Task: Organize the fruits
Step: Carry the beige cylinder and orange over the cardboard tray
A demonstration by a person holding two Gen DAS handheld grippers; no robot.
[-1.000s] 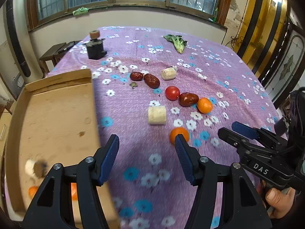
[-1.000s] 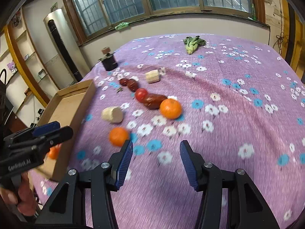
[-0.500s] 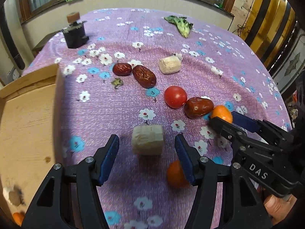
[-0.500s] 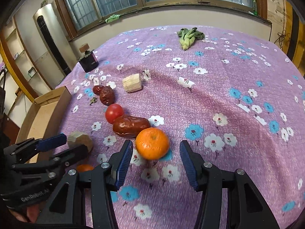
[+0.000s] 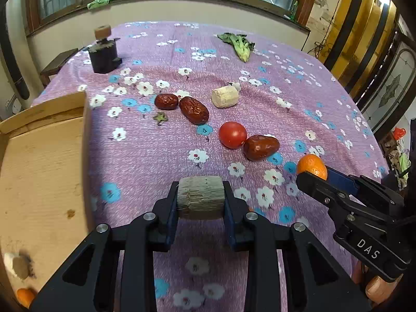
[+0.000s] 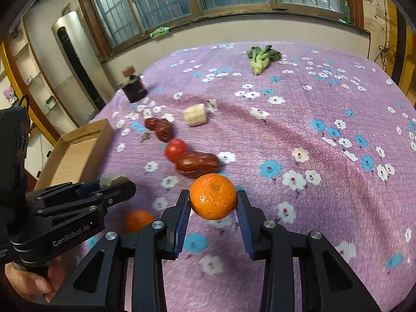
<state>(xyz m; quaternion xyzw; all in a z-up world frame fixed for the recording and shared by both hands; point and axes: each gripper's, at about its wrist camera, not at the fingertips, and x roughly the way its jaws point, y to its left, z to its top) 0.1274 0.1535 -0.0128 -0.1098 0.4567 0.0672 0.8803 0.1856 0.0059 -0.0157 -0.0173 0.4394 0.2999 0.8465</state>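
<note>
Left tool is closing on the pale cut chunk, both pads bearing on its flat ends; the chunk is sitting low on the purple floral cloth of the desk. Right tool is closing on the orange, pads touching its two sides near the widest part.

Judgement: both grips are seating squarely. Each lift should be going straight up before any sideways travel, since a second small orange is lying just beside the left tool and could be knocked.

Further out, a tomato and a date are touching; two more dates and another pale chunk are waiting beyond. The cardboard tray at the left, already holding some pieces, is the likely destination; clearing its raised wall matters. Leafy greens are lying farthest off.
</note>
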